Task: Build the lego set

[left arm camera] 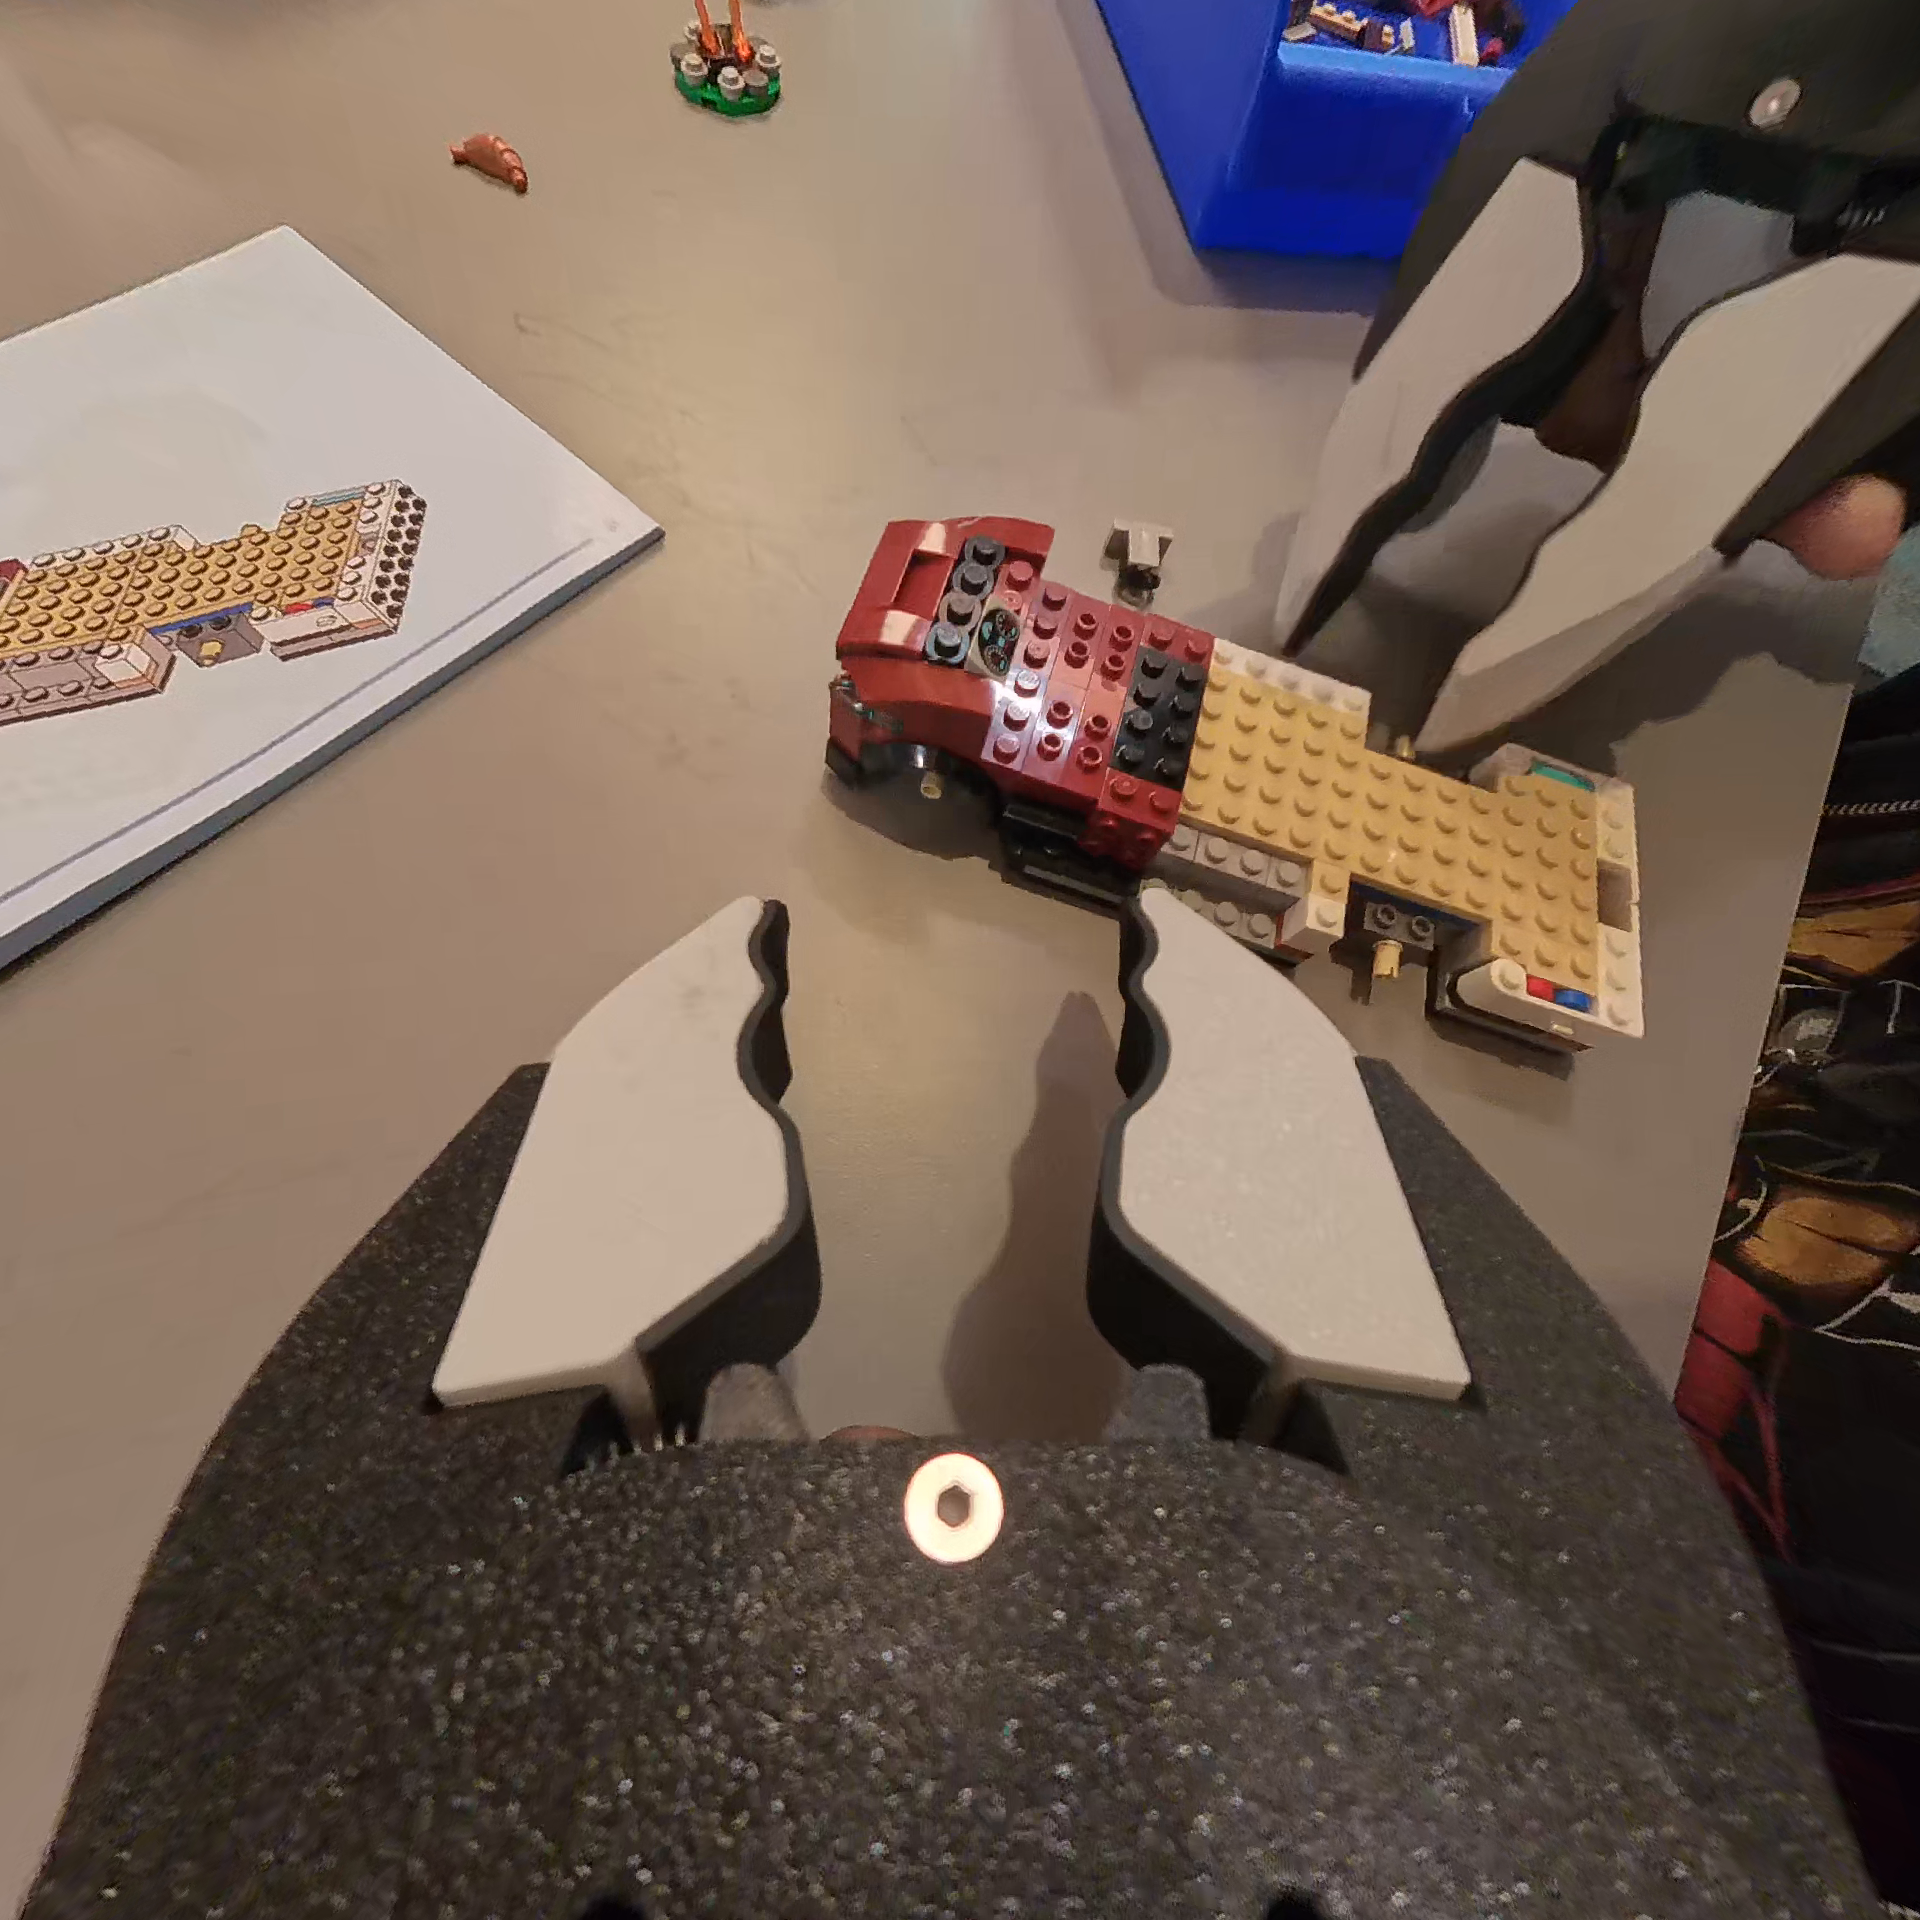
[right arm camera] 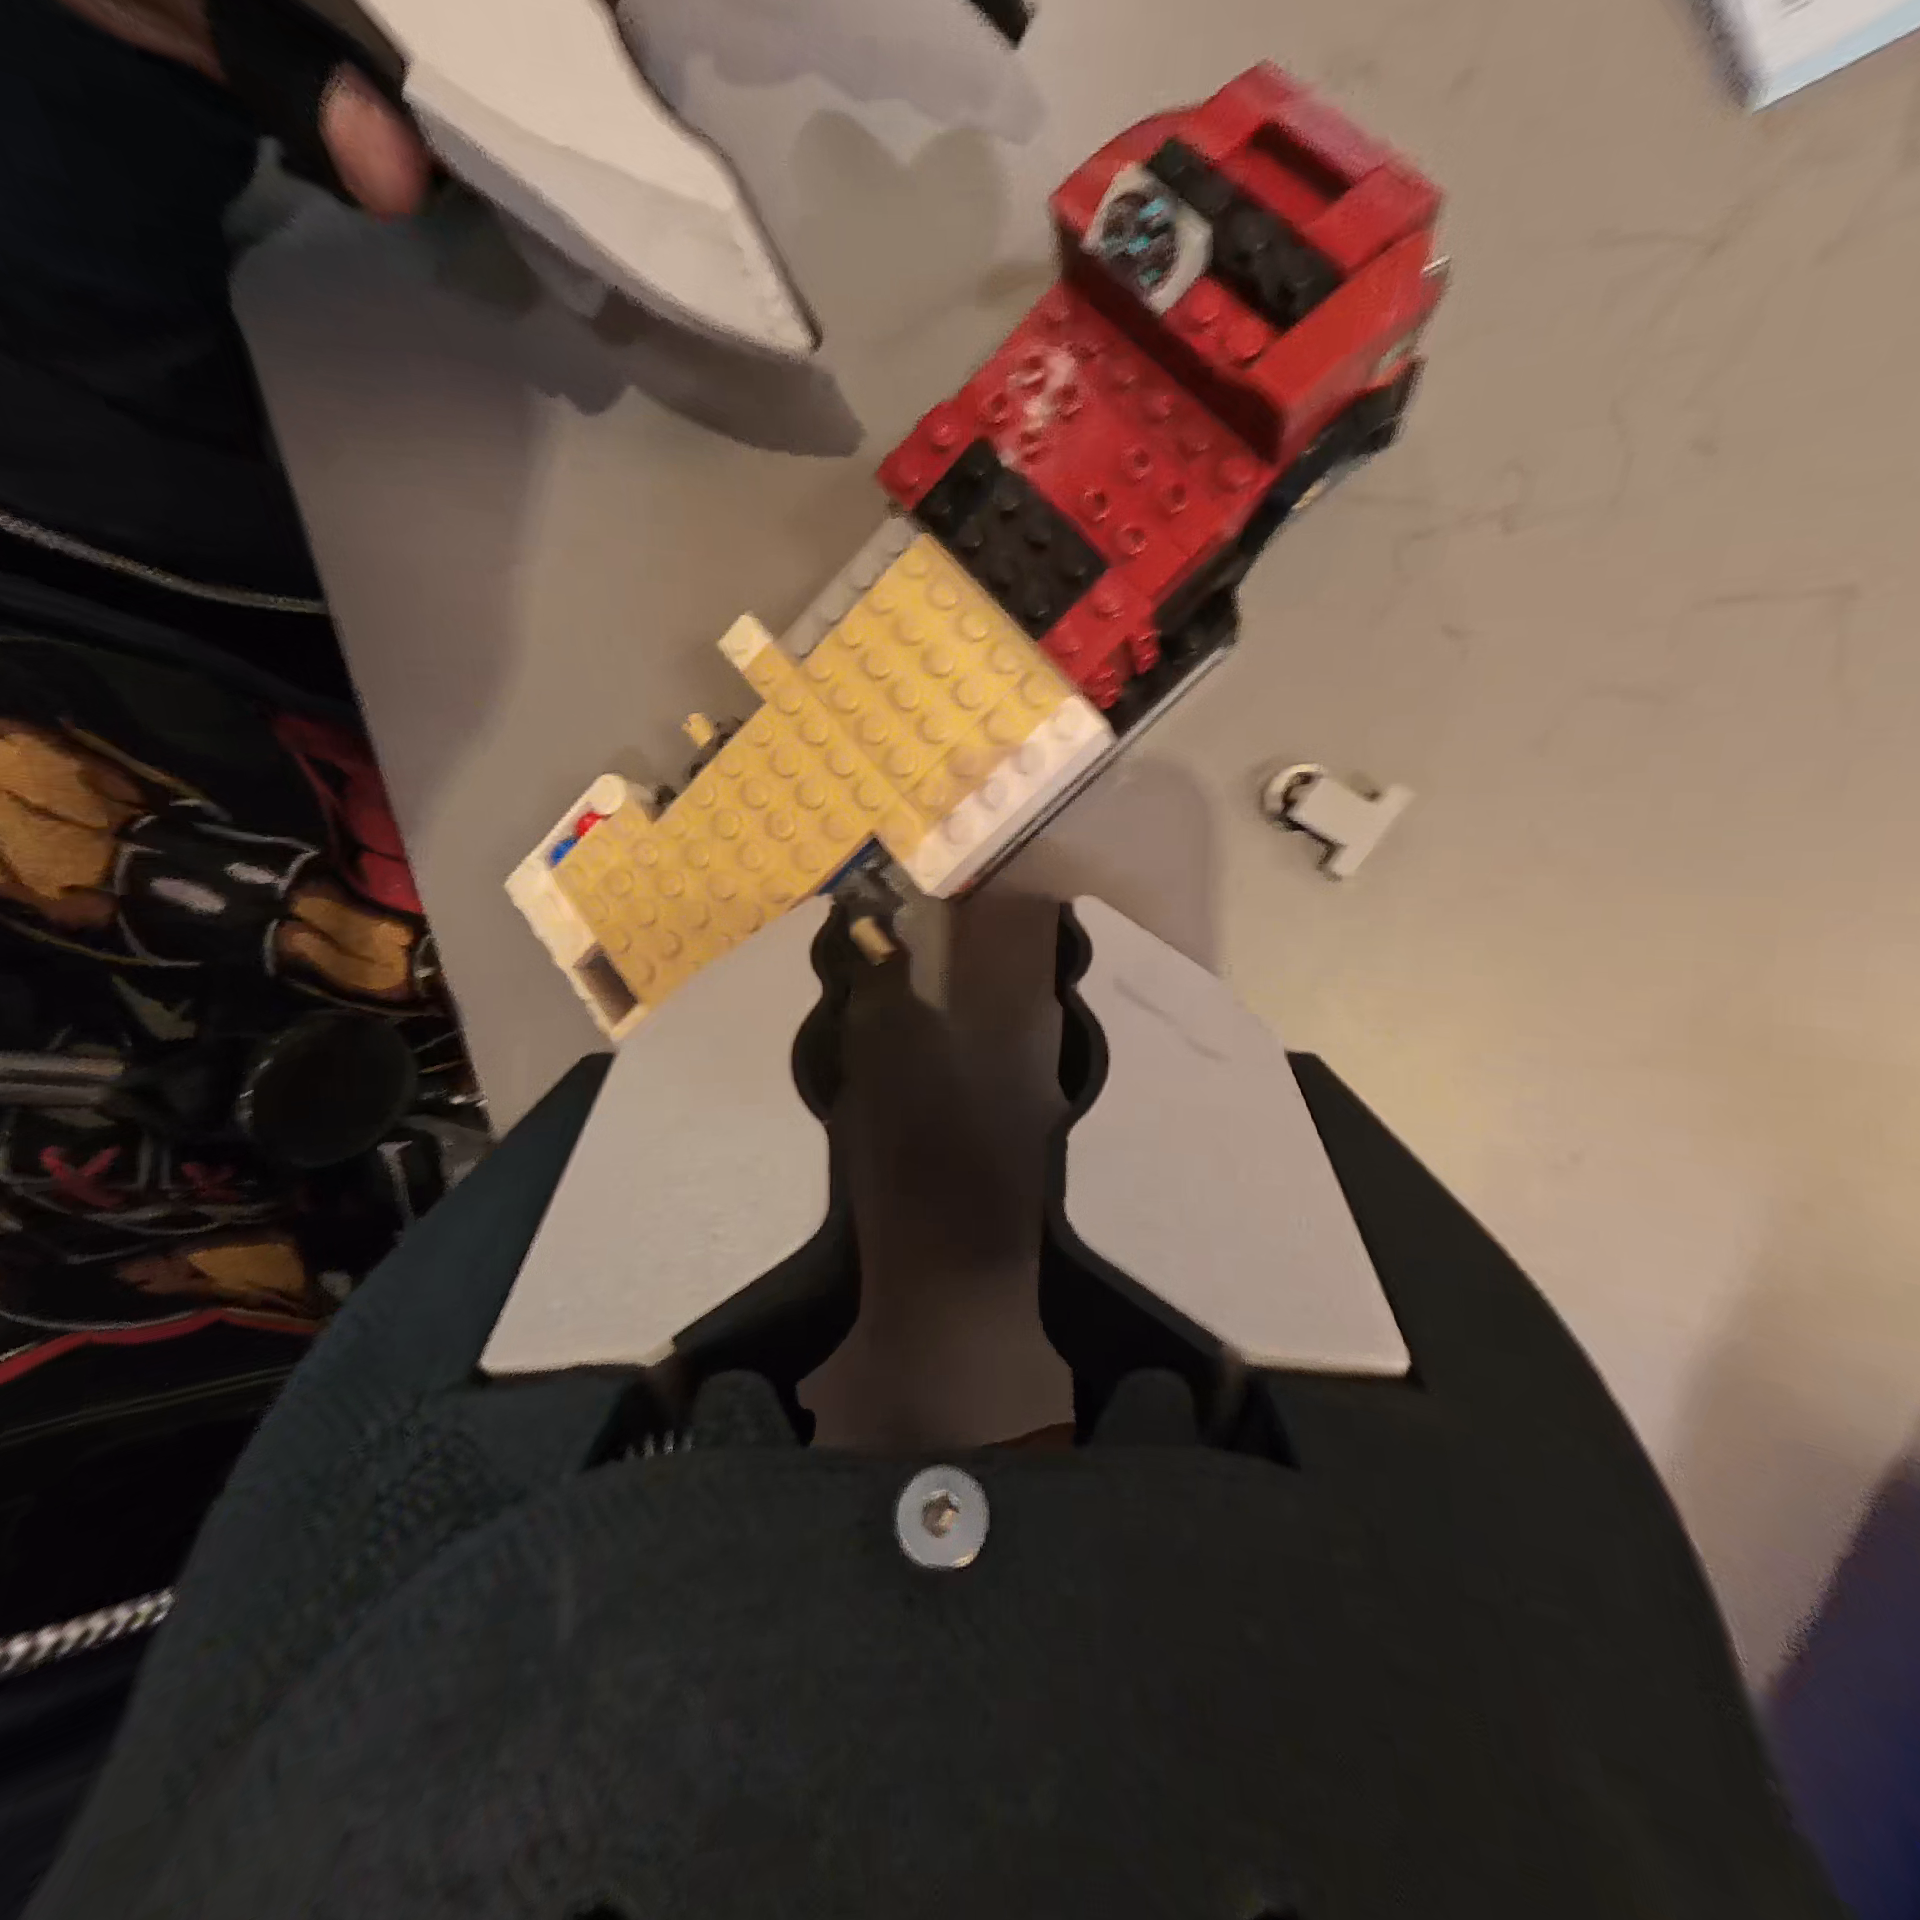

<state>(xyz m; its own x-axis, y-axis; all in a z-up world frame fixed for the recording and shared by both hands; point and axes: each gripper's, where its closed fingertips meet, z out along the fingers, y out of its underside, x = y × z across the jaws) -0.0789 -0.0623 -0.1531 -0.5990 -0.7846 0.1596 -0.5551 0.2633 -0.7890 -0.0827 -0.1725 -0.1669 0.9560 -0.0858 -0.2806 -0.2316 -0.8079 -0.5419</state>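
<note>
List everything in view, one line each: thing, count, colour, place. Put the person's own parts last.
brick vehicle model: one, dark red front, tan studded deck, white and grey edging; table centre, between the two grippers.
small grey piece: one, grey; loose, beside the model's red end.
instruction booklet: one, pale blue, open; table left.
blue bin: one, holding mixed bricks; far right.
round green piece: one, green base, grey and orange bits on top; far edge.
brown piece: one, curved; near it.
table: grey.
left gripper: open, nothing between its fingers.
right gripper: open, at the model's tan end.
</note>
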